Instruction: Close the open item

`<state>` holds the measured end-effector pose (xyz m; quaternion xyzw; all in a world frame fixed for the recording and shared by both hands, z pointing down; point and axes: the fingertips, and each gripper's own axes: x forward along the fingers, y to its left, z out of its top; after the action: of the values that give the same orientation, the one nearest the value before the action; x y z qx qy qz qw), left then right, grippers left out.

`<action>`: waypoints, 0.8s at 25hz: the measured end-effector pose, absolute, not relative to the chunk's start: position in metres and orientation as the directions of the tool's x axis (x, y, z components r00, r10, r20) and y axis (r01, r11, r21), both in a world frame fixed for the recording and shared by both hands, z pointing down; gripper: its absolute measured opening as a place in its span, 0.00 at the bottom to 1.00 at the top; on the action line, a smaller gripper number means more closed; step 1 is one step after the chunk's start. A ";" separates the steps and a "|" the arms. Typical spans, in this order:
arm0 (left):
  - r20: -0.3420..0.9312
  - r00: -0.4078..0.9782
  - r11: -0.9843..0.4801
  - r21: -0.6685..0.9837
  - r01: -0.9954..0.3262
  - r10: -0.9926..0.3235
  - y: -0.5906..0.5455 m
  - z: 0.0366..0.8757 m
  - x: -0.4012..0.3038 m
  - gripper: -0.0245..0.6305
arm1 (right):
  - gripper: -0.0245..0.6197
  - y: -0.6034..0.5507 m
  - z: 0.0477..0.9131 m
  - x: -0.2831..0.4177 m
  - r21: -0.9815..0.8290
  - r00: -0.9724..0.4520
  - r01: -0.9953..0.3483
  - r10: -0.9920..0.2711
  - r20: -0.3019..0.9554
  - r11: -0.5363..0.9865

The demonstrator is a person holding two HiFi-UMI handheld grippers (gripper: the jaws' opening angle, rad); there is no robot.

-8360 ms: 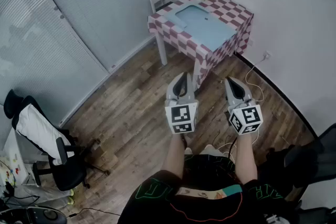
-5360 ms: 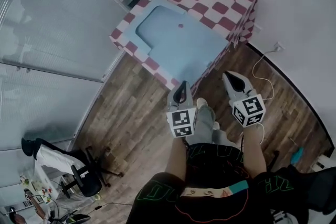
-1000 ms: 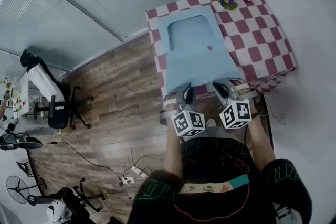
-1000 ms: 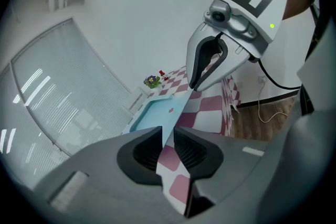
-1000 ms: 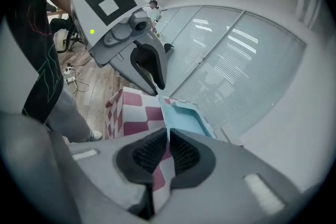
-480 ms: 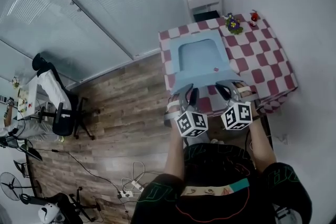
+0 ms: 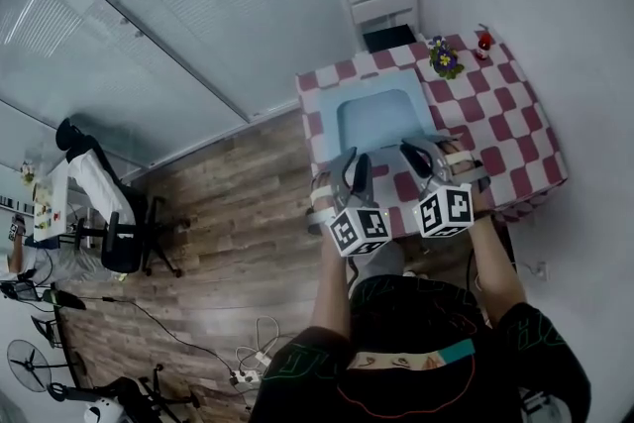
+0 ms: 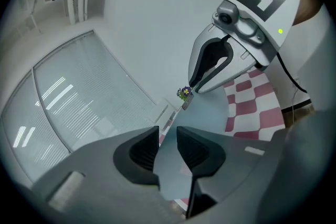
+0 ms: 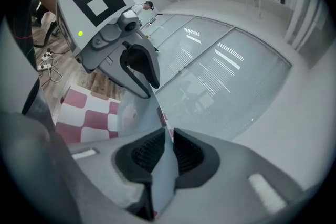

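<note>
Checkered table: blue folder, near cover edge between both grippers for folding shut. Left gripper jaws opening, pads clear of cover. Right gripper opening, pads touching edge; release likely.

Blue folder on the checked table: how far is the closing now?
Done: both grippers are at the near edge of the blue folder. In hand: the left gripper and the right gripper have that edge between their jaws, and both pairs are opening. Left: letting go and drawing back; whether the folder already lies flat shut on the checked table, I cannot tell.
</note>
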<state>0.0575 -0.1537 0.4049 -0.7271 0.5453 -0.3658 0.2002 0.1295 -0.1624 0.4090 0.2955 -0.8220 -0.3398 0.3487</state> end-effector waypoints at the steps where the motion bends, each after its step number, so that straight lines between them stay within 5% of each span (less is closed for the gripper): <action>1: 0.310 0.141 -0.325 -0.692 -0.645 -0.940 -0.162 0.402 0.056 0.22 | 0.10 -0.171 0.405 0.127 0.764 -0.580 -0.253 -0.725 0.370 0.593; 20: 0.320 0.214 -0.378 -0.644 -0.666 -0.923 -0.302 0.405 0.016 0.21 | 0.14 -0.313 0.404 0.092 0.735 -0.518 -0.301 -0.751 0.409 0.608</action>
<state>0.0159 -0.3022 0.4050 -0.7562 0.5251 -0.3422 0.1880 0.0924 -0.3130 0.4040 0.3224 -0.8165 -0.3036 0.3705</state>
